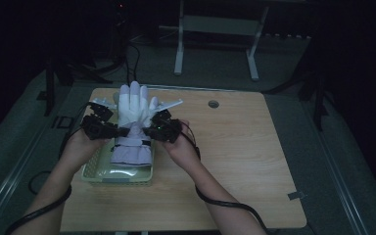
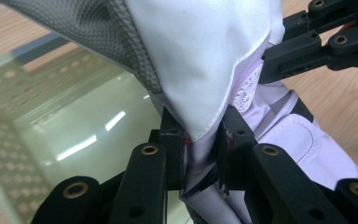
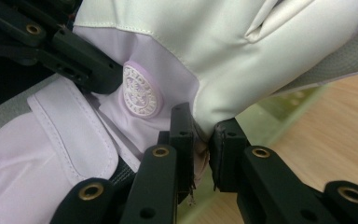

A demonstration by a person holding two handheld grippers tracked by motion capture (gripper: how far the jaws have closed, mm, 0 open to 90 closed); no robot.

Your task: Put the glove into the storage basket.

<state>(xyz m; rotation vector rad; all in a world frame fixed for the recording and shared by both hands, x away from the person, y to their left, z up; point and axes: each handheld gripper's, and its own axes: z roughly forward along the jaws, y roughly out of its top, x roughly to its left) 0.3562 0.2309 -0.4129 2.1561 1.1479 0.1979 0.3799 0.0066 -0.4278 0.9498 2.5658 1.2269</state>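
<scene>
Both tongs are pinching the padded white-and-lilac winter glove at its waist, the left tongs clamping its left edge and the right tongs its right edge, each shut on fabric. They are holding the glove over the pale green perforated plastic basket near the bench's left edge. Its long axis is running away from the person, fingers toward the far edge and cuff hanging nearest the basket, so lowering it looks likely next.

Black left gripper (brass rivets), trailing black cables, bare forearms
</scene>
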